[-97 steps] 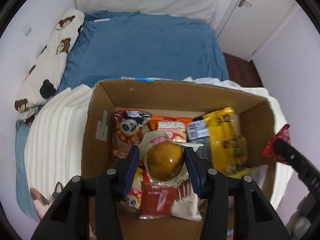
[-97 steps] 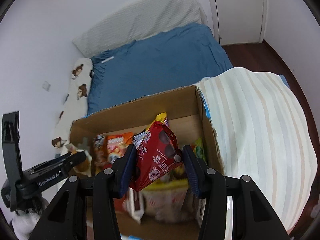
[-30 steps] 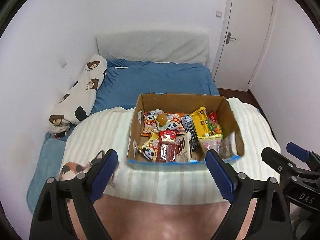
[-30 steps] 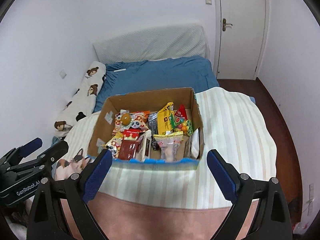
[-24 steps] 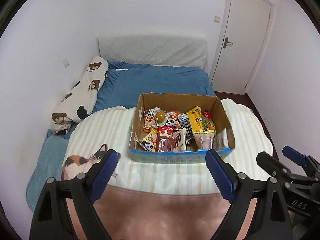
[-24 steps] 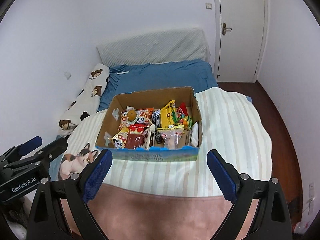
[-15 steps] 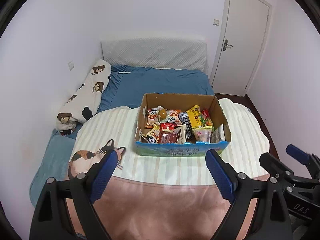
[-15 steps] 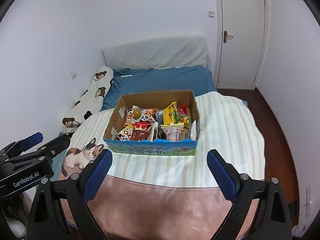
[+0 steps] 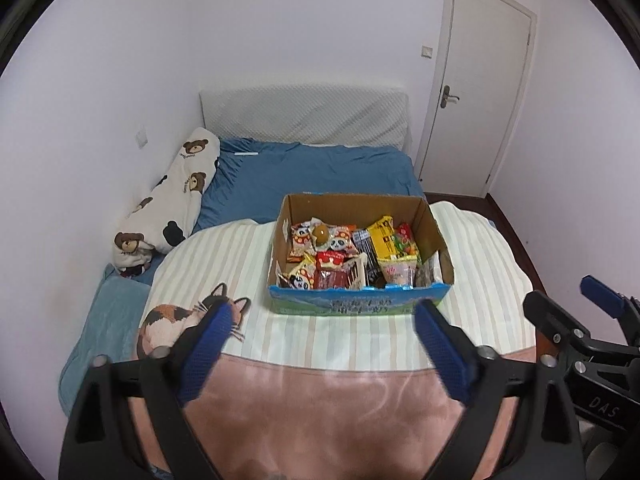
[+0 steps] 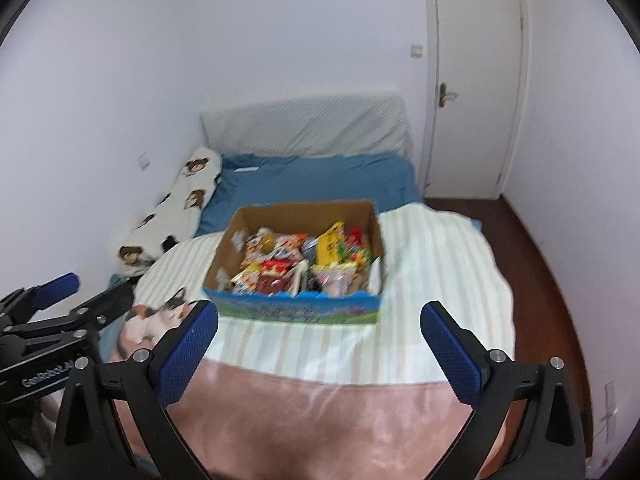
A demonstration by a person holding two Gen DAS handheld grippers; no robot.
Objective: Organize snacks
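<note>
Box (image 9: 360,307) on blanket (image 9: 240,256) on bed (image 9: 320,168), snacks (image 9: 352,256) inside. Pillow (image 9: 176,196) left of box, along wall. Headboard (image 9: 304,118) behind bed. Door (image 9: 476,92) at right, behind box.

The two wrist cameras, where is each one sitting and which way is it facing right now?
Left wrist: sits on the left hand-held gripper, looking forward and down across the bed at the snack box; its own open, empty fingers show, and the right hand-held gripper at the right edge.
Right wrist: sits on the right hand-held gripper, facing the same way; its own open, empty fingers show, and the left hand-held gripper at the left edge.
Shared: snack box, striped blanket, blue bed, door.
</note>
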